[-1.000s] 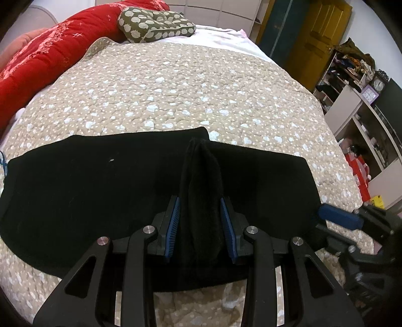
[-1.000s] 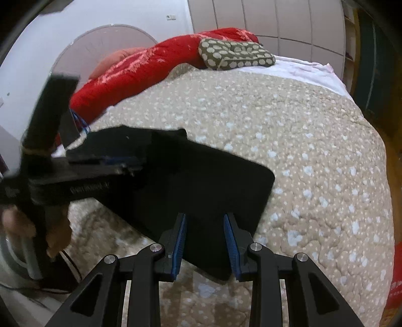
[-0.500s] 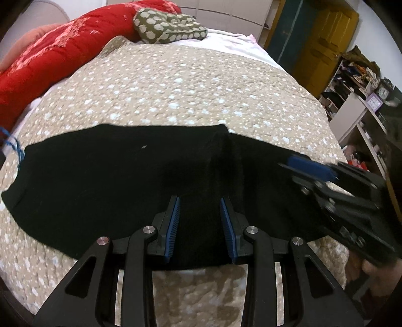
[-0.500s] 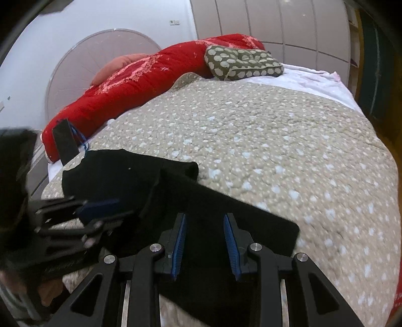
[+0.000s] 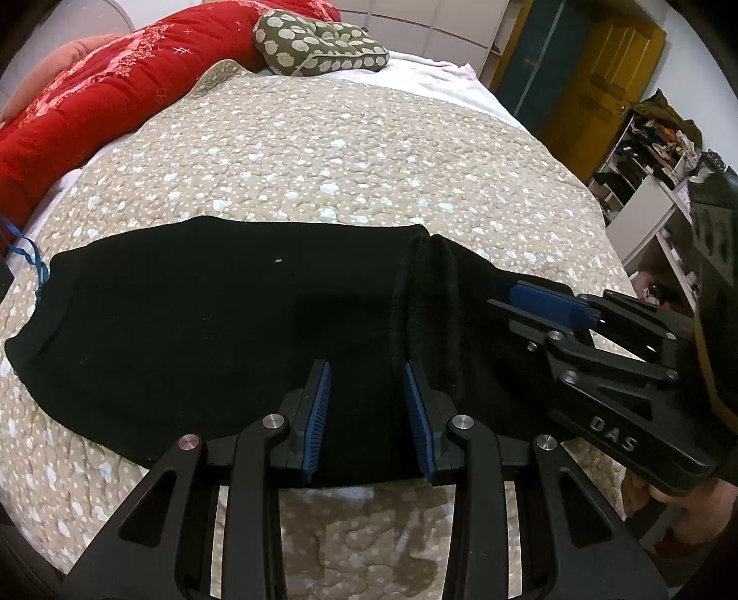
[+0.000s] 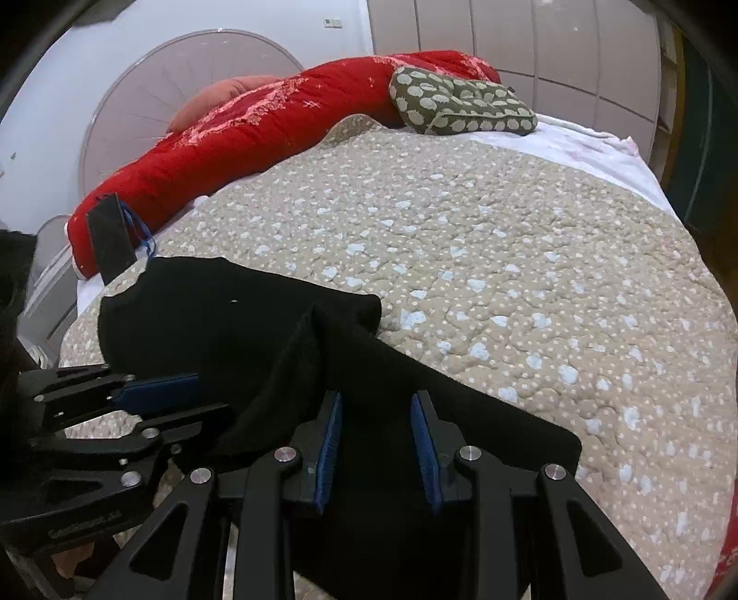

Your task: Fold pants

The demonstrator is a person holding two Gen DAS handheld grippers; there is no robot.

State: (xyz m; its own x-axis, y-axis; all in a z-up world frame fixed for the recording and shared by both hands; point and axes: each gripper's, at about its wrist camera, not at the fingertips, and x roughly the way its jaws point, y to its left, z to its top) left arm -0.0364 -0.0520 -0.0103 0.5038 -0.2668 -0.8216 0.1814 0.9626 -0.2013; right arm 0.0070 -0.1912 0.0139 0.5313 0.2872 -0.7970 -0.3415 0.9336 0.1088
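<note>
Black pants [image 5: 207, 323] lie spread across the beige spotted quilt, with a raised fold ridge [image 5: 424, 295] near their right part. My left gripper [image 5: 371, 406] is open over the near edge of the pants, just left of the ridge. My right gripper [image 6: 376, 443] is open over the right part of the pants [image 6: 258, 323], black cloth between and under its jaws. The right gripper also shows in the left wrist view [image 5: 553, 304], over the pants' right end. The left gripper shows in the right wrist view [image 6: 152, 397], at the left.
A red comforter [image 5: 92, 101] and an olive patterned pillow [image 5: 318, 41] lie at the head of the bed. The quilt [image 6: 507, 258] stretches beyond the pants. A yellow door [image 5: 604, 83] and cluttered shelves [image 5: 645, 152] stand to the right. A black tag with blue cord [image 6: 110, 240] sits at the left.
The pinched ridge is no longer between the left jaws; it now lies just to their right. The right gripper has come in over the pants' right end, close beside the left gripper.
</note>
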